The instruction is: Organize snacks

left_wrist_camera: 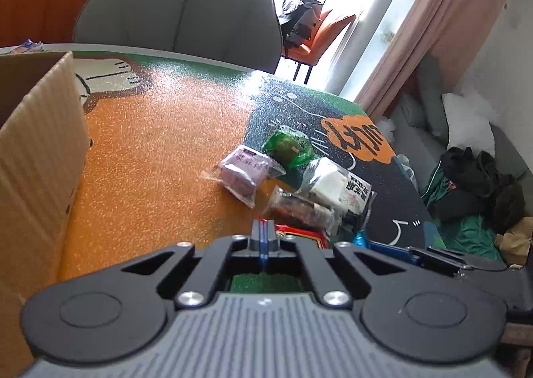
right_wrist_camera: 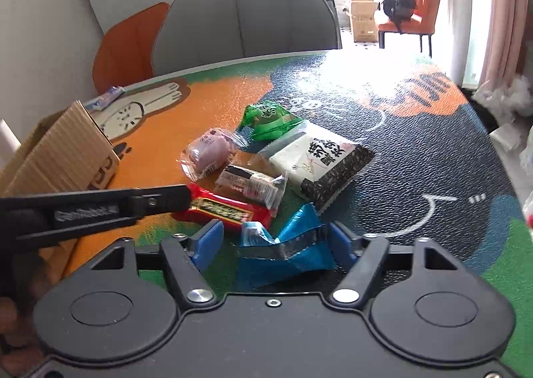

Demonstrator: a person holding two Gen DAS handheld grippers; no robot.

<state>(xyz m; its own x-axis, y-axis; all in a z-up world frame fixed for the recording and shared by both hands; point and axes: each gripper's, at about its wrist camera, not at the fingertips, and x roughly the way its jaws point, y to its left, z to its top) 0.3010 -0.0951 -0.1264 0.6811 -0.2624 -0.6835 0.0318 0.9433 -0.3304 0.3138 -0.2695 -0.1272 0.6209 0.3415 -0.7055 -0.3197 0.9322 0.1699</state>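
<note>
Right gripper housing fills the bottom of its own view, and its two blue pads stand apart. The blue packet lies crumpled between them on the table. The pad on the right is against or just beside the packet's edge, while the pad on the left is clear of it, so these fingers are released and grasp nothing.

Beyond both pairs of fingertips spreads the table's orange, green and dark cartoon mat. Far past it stands a grey chair. To the left of the left gripper rises the corrugated wall of a cardboard box, near the fingers but not touching them.

The left fingers are clenched tight together. A sliver of red wrapper shows at their tips, and from the right wrist view those tips meet the near end of the red packet, pinching it.

Ahead of the right fingers lies the rest of the snack pile:
- the black-and-white packet, the largest, is ahead and slightly right
- the green packet is farthest out
- the purple packet is ahead and to the left
- the brown bar packet is just beyond the red one, overlapping it
</note>
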